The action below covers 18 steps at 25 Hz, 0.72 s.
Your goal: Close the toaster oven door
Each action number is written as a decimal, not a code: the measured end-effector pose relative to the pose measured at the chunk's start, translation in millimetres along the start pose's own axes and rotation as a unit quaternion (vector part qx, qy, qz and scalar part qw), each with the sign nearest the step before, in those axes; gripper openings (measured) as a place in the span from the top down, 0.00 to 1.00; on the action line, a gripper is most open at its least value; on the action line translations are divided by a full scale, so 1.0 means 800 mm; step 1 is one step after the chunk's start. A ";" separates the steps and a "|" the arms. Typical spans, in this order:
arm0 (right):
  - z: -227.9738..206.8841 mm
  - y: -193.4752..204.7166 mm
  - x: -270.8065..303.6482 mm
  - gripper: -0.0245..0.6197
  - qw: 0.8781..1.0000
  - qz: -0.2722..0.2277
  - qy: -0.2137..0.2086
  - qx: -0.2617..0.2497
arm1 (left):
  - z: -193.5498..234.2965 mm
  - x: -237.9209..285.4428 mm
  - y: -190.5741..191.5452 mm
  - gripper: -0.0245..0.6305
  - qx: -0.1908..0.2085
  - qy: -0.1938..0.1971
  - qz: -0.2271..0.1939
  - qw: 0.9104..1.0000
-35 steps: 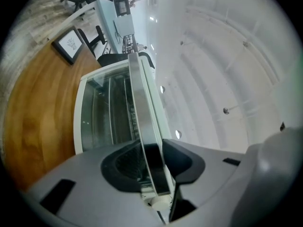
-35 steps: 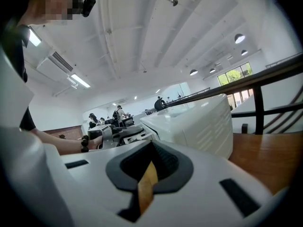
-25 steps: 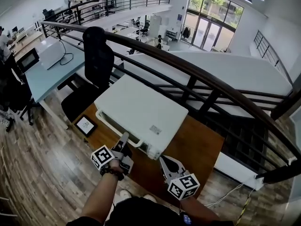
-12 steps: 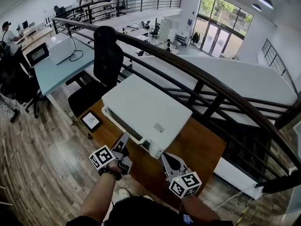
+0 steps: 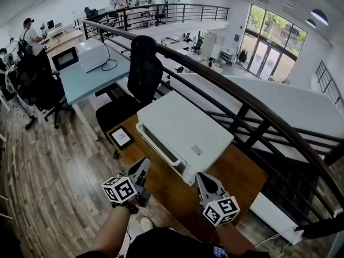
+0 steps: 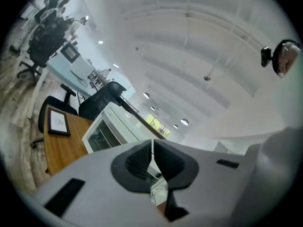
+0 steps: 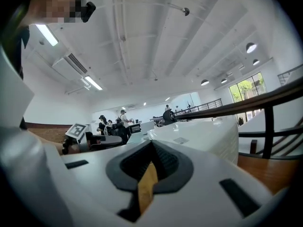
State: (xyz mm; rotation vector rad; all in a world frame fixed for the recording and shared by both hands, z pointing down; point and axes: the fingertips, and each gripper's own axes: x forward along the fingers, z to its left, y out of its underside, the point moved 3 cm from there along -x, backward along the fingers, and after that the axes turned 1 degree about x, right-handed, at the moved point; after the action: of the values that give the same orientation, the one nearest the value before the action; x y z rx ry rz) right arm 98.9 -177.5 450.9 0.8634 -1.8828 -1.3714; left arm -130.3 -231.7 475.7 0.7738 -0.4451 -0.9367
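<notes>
The white toaster oven (image 5: pixel 185 133) stands on the wooden table (image 5: pixel 239 171), and its glass door (image 5: pixel 160 145) sits upright against the front. In the left gripper view the oven (image 6: pixel 111 129) shows ahead beyond the jaws. My left gripper (image 5: pixel 143 165) hovers off the table's front left, a little short of the door. Its jaws are closing, the pads nearly touch, and nothing is between them (image 6: pixel 152 148). My right gripper (image 5: pixel 203 179) is near the oven's right front corner, shut and empty (image 7: pixel 151 151), with the oven (image 7: pixel 199 134) just ahead.
A small framed tablet (image 5: pixel 121 137) lies on the table's left end. A black office chair (image 5: pixel 145 71) stands behind the table. A dark railing (image 5: pixel 242 98) runs behind the oven. Wooden floor (image 5: pixel 54 165) lies to the left, with desks and people further off.
The left gripper has drawn back from the oven's front, where its tip was at the door. The head view has swung, so the oven now sits further right.
</notes>
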 end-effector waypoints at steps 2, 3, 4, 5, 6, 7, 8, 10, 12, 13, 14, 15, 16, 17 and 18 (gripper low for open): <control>-0.001 -0.006 -0.002 0.97 1.000 -0.007 0.000 -0.007 | -0.004 -0.018 -0.009 0.94 0.041 -0.011 -0.008 0.999; -0.003 -0.008 -0.004 0.97 1.000 -0.011 0.001 -0.009 | -0.006 -0.027 -0.014 0.94 0.066 -0.018 -0.012 0.998; -0.005 -0.012 -0.005 0.97 1.000 -0.016 0.003 -0.012 | -0.008 -0.037 -0.018 0.95 0.094 -0.026 -0.016 0.995; -0.006 -0.015 -0.005 0.97 1.000 -0.021 0.005 -0.016 | -0.011 -0.046 -0.022 0.95 0.125 -0.035 -0.021 0.991; -0.008 -0.018 -0.005 0.97 0.999 -0.025 0.009 -0.019 | -0.013 -0.055 -0.026 0.95 0.155 -0.045 -0.025 0.987; -0.009 -0.019 -0.005 0.97 0.999 -0.029 0.014 -0.022 | -0.016 -0.064 -0.028 0.95 0.185 -0.054 -0.028 0.981; -0.010 -0.020 -0.007 0.97 0.999 -0.032 0.018 -0.026 | -0.020 -0.072 -0.029 0.95 0.212 -0.062 -0.031 0.975; -0.011 -0.018 -0.013 0.97 0.998 -0.035 0.026 -0.034 | -0.028 -0.084 -0.026 0.95 0.253 -0.071 -0.033 0.964; -0.015 -0.013 -0.019 0.97 0.998 -0.034 0.034 -0.033 | -0.034 -0.091 -0.022 0.95 0.269 -0.072 -0.035 0.960; -0.018 -0.010 -0.019 0.97 0.998 -0.034 0.036 -0.031 | -0.035 -0.091 -0.021 0.95 0.269 -0.072 -0.036 0.960; -0.019 -0.008 -0.018 0.97 0.998 -0.035 0.038 -0.029 | -0.035 -0.091 -0.020 0.95 0.266 -0.071 -0.036 0.961; -0.020 -0.007 -0.017 0.97 0.998 -0.036 0.038 -0.026 | -0.034 -0.090 -0.020 0.95 0.261 -0.070 -0.036 0.962; -0.019 -0.007 -0.015 0.97 0.998 -0.037 0.038 -0.024 | -0.033 -0.090 -0.020 0.95 0.256 -0.069 -0.036 0.963; -0.017 -0.007 -0.014 0.97 0.998 -0.037 0.037 -0.023 | -0.033 -0.089 -0.020 0.95 0.254 -0.068 -0.035 0.964; -0.016 -0.006 -0.014 0.97 0.998 -0.036 0.035 -0.022 | -0.034 -0.089 -0.019 0.95 0.253 -0.067 -0.033 0.964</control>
State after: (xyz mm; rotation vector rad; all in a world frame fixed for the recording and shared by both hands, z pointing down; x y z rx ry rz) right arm 116.3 -176.3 447.8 0.9523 -1.7767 -1.4015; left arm -158.9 -166.3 445.1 1.1990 -0.7988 -0.9519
